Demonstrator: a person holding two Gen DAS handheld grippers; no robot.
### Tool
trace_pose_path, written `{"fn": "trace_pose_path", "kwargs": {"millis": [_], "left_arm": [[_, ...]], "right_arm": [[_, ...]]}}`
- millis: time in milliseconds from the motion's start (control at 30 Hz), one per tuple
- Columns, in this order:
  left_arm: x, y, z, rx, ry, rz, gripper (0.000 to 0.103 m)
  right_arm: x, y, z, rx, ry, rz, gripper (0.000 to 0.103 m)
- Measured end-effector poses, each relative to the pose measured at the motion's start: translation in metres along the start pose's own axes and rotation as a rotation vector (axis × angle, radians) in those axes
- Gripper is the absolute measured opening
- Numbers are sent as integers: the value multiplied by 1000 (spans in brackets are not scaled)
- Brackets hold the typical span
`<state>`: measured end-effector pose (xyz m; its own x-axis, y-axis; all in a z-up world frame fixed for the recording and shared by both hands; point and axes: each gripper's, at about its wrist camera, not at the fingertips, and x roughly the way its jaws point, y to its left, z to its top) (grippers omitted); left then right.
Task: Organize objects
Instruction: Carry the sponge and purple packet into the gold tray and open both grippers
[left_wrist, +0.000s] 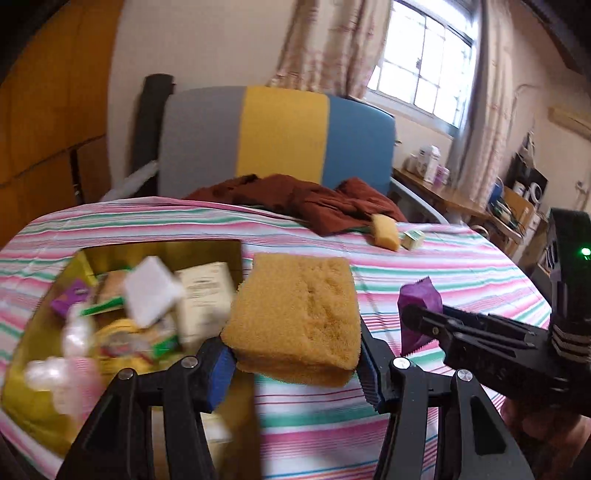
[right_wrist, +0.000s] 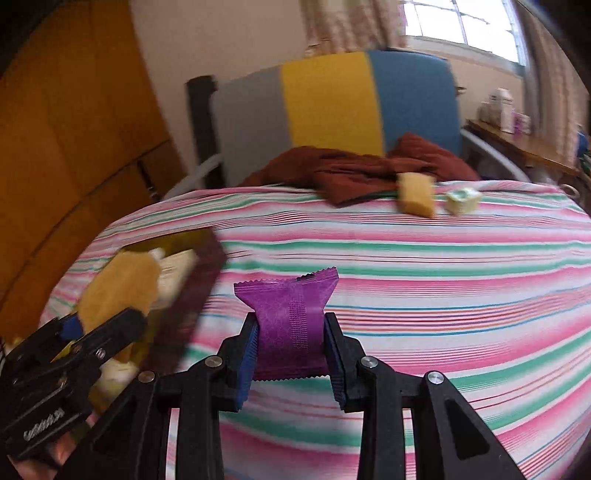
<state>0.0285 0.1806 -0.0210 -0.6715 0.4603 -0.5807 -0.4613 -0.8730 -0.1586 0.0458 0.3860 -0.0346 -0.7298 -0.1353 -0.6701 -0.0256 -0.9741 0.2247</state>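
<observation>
My left gripper (left_wrist: 295, 363) is shut on a large yellow-orange sponge (left_wrist: 295, 314), held just right of a yellow box (left_wrist: 33, 402) full of several packets and cartons. My right gripper (right_wrist: 291, 360) is shut on a purple sachet (right_wrist: 290, 317), above the striped bedcover (right_wrist: 443, 280). In the left wrist view the right gripper (left_wrist: 417, 321) with its purple sachet (left_wrist: 421, 295) is at the right. In the right wrist view the left gripper (right_wrist: 99, 328) with its sponge (right_wrist: 118, 291) hangs over the box (right_wrist: 192, 280) at the left. A smaller sponge (left_wrist: 386, 230) and a small pale green box (left_wrist: 413, 239) lie far across the bed.
A crumpled dark red cloth (left_wrist: 306, 199) lies at the bed's far edge, before a grey, yellow and blue headboard (left_wrist: 280, 133). A wooden wardrobe (left_wrist: 48, 110) stands left. A wooden desk (left_wrist: 443, 195) with jars is at the right under a window.
</observation>
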Motion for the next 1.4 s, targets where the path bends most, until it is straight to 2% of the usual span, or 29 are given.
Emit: {"fn": "trace_pose_path", "kwargs": {"millis": [267,467,533,567,600,700,900,1000,1033,1067,1133,1233,1300,1400], "left_arm": [[-36,89,4,-104,-52,130,58],[-36,150,5,-185,-39,234,58],[-28,165,7,-199,-16,257,58],[-24,169,6,-199,-2,267,58],[-19,175,5,-207,9,273,58],[-10,183,2,-218,38,271,58],[-7,182,1,-206,34,253,58],[-4,181,4,-195,43,267,59],[-3,181,5,-198,45,265,66],[-3,182,6,-207,48,274,85],[-5,183,7,-226,39,300,101],[-14,183,8,-224,9,346,103],[-19,185,8,-231,1,404,103],[-28,193,6,-279,-20,441,103]], "right_arm": [[9,90,3,-117,44,159,33],[28,133,4,-173,92,238,35],[38,143,4,-184,110,254,38],[44,150,5,-188,129,254,44],[47,151,4,-189,142,249,48],[51,154,4,-183,149,245,48],[43,141,3,-178,120,242,48],[38,137,3,-172,109,246,48],[36,137,2,-171,105,247,48],[35,136,2,-170,100,247,48],[33,135,1,-177,97,248,48],[32,131,1,-165,97,255,48],[31,129,1,-155,97,251,48],[29,125,-1,-149,91,256,48]]}}
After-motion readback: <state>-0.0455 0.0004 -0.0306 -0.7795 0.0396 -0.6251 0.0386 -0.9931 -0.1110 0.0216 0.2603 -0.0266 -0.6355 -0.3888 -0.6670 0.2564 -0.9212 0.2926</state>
